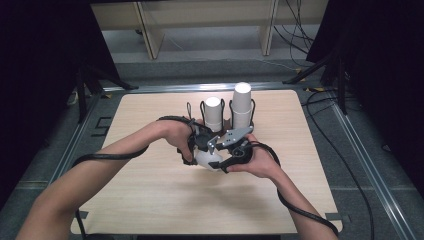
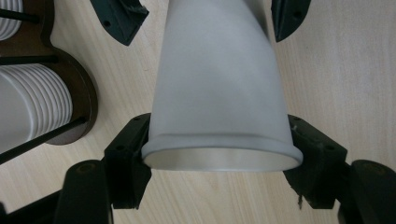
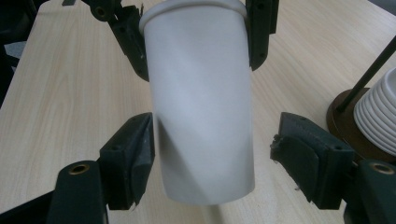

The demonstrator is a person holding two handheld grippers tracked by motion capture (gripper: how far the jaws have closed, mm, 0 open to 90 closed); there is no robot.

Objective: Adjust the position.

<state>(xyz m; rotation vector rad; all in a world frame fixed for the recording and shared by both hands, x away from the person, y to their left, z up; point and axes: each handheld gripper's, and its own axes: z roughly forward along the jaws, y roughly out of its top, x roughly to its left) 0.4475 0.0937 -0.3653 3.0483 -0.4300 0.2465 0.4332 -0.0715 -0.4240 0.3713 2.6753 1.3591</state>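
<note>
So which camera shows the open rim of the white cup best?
The left gripper view: the cup points its open rim at that camera, with the left gripper clamped at the rim. The right gripper view shows the cup's closed bottom and side; the rim sits far off. The high view shows just a small white bit between the hands.

My high view looks down over the whole table (image 1: pixel 150 200); both gripper views face the same paper cup (image 2: pixel 219 93) closely, apparently from opposite ends.

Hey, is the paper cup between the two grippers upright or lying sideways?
Sideways. The paper cup is held level above the table, the left hand-held gripper clamping its rim end while its base points toward the right hand-held gripper.
</note>
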